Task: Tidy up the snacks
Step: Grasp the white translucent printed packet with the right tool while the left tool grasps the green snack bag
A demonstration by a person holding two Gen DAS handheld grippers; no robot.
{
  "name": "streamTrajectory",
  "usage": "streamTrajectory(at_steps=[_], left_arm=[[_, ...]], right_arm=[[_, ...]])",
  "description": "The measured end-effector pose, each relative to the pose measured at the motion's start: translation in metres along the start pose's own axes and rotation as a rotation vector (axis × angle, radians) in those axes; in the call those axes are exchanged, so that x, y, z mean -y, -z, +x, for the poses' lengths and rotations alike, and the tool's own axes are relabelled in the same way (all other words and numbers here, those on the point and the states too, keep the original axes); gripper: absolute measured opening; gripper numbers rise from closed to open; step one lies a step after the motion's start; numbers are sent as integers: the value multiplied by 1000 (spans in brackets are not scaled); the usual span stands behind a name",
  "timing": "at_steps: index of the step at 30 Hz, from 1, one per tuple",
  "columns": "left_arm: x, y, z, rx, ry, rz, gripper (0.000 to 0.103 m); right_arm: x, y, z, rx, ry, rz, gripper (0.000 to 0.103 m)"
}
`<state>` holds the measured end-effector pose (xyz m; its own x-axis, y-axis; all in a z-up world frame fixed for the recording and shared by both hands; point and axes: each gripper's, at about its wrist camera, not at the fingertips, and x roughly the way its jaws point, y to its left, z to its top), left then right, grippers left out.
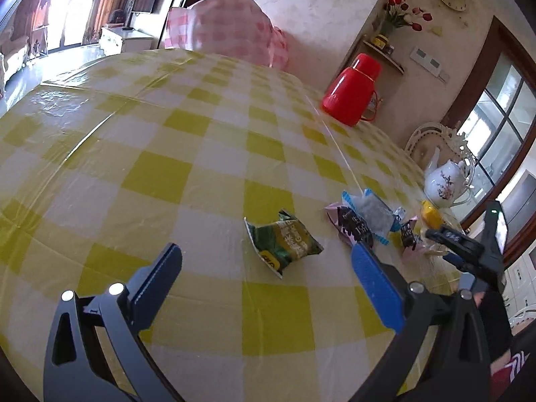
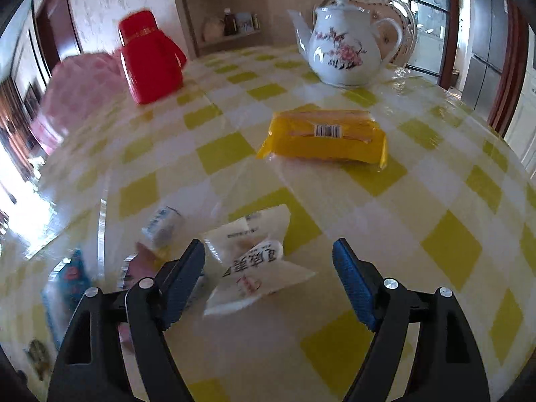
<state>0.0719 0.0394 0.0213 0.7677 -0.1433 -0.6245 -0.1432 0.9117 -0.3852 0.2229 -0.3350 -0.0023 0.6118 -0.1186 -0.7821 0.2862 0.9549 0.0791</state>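
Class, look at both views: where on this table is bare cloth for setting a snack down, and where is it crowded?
Bare: the wide cloth left of the green packet, up to the pink cover. Also between the yellow packet and red flask. Crowded: wrappers clustered beside the white packet.

The checked surface (image 1: 140, 154) lies bare across its whole left and far side in the left wrist view, with open passage there up to the pink-covered chair (image 1: 231, 30) at the far edge and the red flask (image 1: 351, 90) at the far right. Toward the right the way narrows: a green packet (image 1: 284, 241) lies alone, and beyond it a close cluster of small wrappers (image 1: 365, 221) fills the stretch up to the teapot (image 1: 444, 184). In the right wrist view a white packet (image 2: 254, 261) lies between the open fingers (image 2: 351, 278), a yellow packet (image 2: 325, 137) blocks the middle ahead, and bare cloth runs down the right side.
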Motion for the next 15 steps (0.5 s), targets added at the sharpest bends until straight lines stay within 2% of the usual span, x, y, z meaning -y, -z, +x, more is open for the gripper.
streamTrajectory(at_steps=[2, 3, 5, 9, 13, 15], left_arm=[[0, 0, 1, -8, 2, 4, 101], [1, 0, 1, -10, 2, 7, 101], [1, 0, 2, -13, 6, 11, 101], [-3, -1, 6, -37, 19, -4, 101], [-5, -2, 10, -58, 28, -15, 101], [-6, -3, 18, -112, 47, -16, 101]], right_arm=[[3, 1, 1, -10, -19, 5, 75], [3, 3, 0, -7, -25, -6, 63], [1, 14, -9, -6, -4, -75, 52], [15, 50, -53, 57, -163, -22, 51], [9, 96, -100, 71, -245, -99, 51], [4, 115, -122, 83, -291, -136, 51]])
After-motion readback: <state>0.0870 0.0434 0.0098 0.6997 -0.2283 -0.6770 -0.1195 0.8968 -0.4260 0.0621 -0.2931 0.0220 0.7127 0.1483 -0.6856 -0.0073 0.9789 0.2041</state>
